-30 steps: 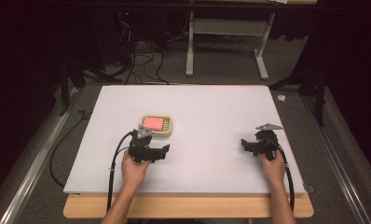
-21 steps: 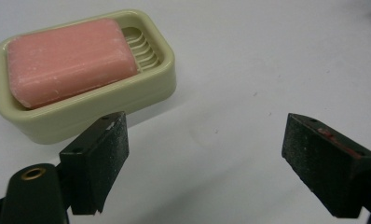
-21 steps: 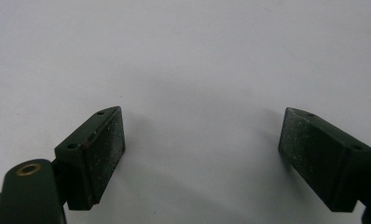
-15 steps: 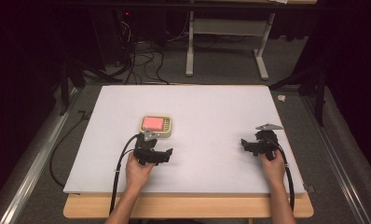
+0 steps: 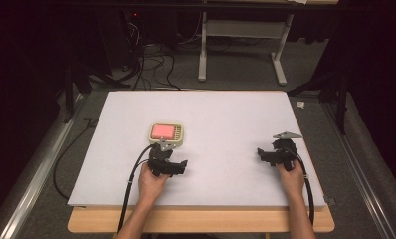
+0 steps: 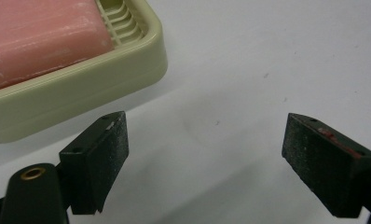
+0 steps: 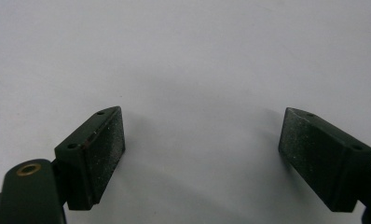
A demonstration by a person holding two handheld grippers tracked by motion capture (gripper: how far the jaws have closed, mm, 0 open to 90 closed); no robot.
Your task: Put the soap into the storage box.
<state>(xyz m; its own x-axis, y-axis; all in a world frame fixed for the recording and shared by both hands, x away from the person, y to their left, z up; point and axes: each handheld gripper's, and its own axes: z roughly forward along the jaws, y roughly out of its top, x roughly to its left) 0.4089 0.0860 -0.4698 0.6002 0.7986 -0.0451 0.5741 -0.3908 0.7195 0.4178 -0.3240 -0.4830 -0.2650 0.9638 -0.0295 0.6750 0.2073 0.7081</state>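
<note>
While both hands rest low on the white table, the left tongs sit just short of a soap dish, pointing at its near edge. From the left gripper view those tongs stand wide apart with nothing between them but bare table surface. The dish lies ahead and to the left of the gap there, its rounded corner close to the left jaw but not touching it. It is pale green with a slotted floor, and a pink bar of soap lies flat inside it, filling most of the tray. From above, the soap shows as a pink rectangle within the dish's rim, and the dish stands on the left half of the table, a little nearer the person than the middle.

The right tongs are held well apart from the dish, over the right side of the table near its edge. In the right gripper view they are likewise spread wide, holding nothing, with plain white surface between and beyond them. A grey three-cornered plate tops that gripper. Black cables trail from both grippers back along the forearms toward the table's near edge, which is bare wood.
</note>
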